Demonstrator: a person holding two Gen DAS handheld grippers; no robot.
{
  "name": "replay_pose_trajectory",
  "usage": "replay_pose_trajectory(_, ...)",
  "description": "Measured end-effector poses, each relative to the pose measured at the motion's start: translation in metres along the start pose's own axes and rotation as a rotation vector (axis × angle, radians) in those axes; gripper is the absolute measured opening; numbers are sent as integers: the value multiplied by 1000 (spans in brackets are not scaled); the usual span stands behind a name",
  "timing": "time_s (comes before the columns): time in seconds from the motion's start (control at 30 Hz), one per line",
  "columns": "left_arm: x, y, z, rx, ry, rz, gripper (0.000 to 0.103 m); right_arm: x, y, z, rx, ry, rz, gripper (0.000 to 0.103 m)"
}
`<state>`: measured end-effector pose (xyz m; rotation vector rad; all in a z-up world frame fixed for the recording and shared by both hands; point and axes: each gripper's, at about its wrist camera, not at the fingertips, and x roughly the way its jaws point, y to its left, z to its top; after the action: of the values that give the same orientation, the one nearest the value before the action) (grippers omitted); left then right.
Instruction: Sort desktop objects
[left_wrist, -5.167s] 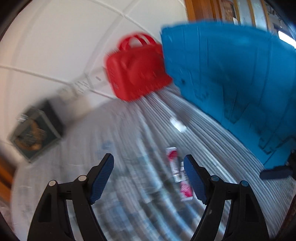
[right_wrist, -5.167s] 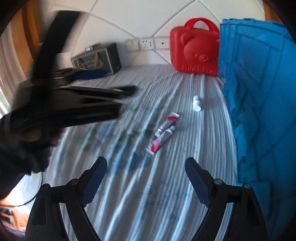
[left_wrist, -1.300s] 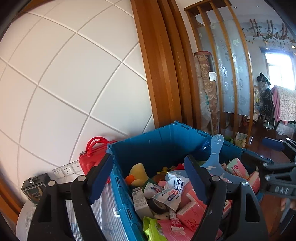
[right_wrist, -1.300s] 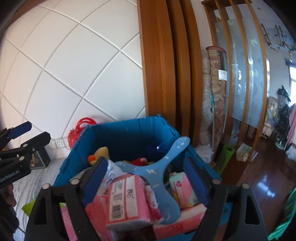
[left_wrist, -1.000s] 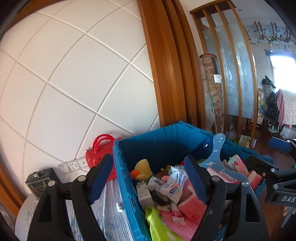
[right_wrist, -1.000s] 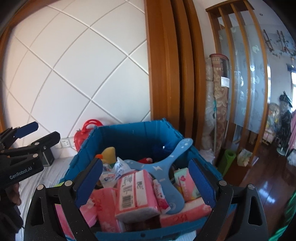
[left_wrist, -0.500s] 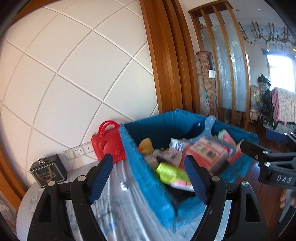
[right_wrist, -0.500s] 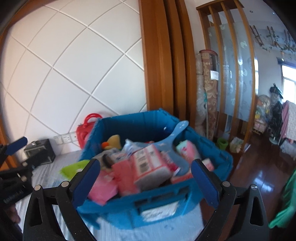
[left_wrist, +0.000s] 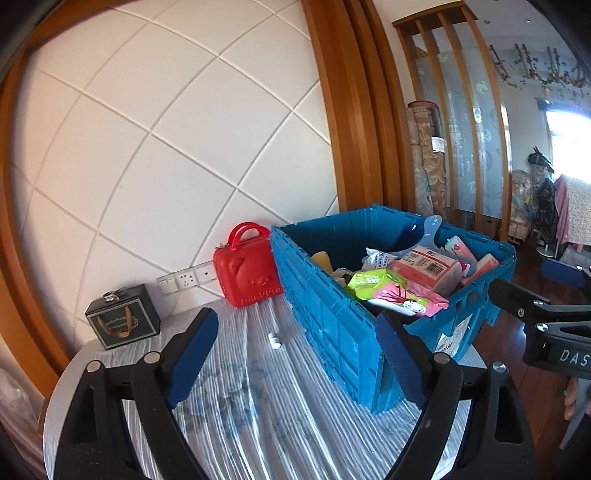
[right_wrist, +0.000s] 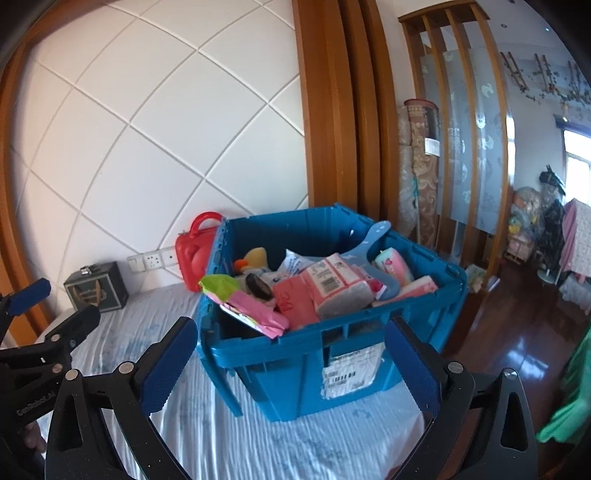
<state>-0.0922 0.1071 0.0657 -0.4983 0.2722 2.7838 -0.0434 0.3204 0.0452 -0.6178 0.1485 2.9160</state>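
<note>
Two empty grippers and one stuffed blue plastic crate (right_wrist: 314, 354), that's basically the situation. Biggest thing first: the round table with the pale striped cloth (left_wrist: 258, 398) is nearly cleared, and the crate sits toward its right edge, piled above the rim with a pink tissue pack with a barcode (right_wrist: 332, 284), a green-and-pink wipes pouch (left_wrist: 391, 291) hanging over the wall, and a light blue plastic paddle (right_wrist: 369, 236) poking up at the back. A red bear-embossed mini suitcase (left_wrist: 249, 267) stands against the wall, touching the crate's back corner, and a small black box with a gold emblem (left_wrist: 123, 321) sits well to its left. The left gripper (left_wrist: 295, 358) and right gripper (right_wrist: 291, 365) both have their jaws opening wide with nothing between the pads, and both hang short of the crate. Smallest thing, and I'd guess the next target: a little white bottle (left_wrist: 274, 339) lying on its side on the cloth, just beside the crate's left wall. My advice would be to take it with the left gripper, come in low across its short width so it doesn't roll, close gently, then lift well clear of the rim and drop it in a gap at the back, not on that teetering pouch.
</note>
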Motion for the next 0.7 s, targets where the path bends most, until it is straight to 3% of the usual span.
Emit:
replay_pose_trajectory(0.27, -5, -6, -1, -20, -3, 24, 88, 0, -8, -2, 2, 13, 28, 103)
replay_pose_trajectory(0.7, -4, -36, 3, 6, -6, -15, 88, 0, -13, 1, -21, 11, 59, 102)
